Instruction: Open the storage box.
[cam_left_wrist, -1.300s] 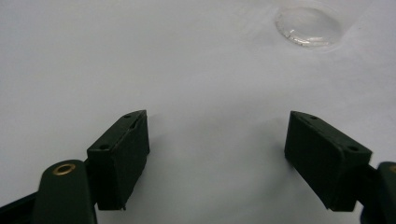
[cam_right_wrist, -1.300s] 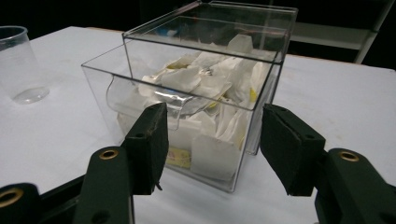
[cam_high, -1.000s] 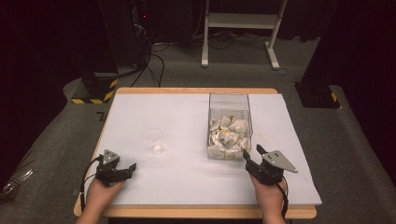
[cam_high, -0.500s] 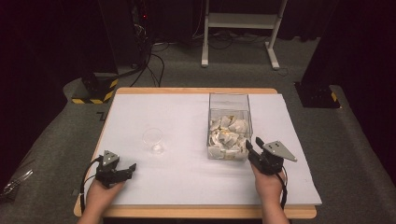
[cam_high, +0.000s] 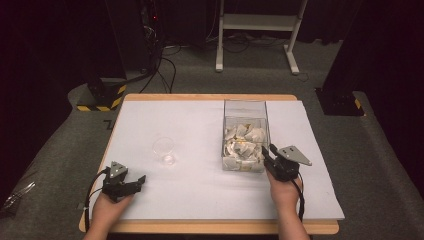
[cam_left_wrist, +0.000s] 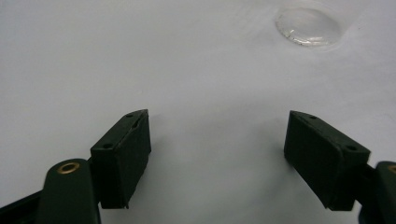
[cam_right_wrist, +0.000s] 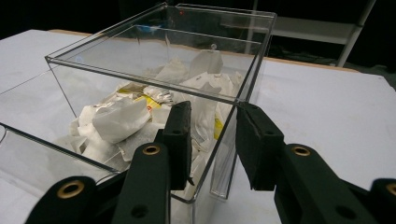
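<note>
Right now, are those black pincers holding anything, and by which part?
Left gripper: nothing. Right gripper straddles the clear box's near corner wall, not visibly clamped.

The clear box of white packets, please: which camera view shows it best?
The right gripper view: the clear box is close there, with its open rim, walls and the white packets inside plain to see. The high view shows the box whole but small. The left gripper view looks at the white table instead.
</note>
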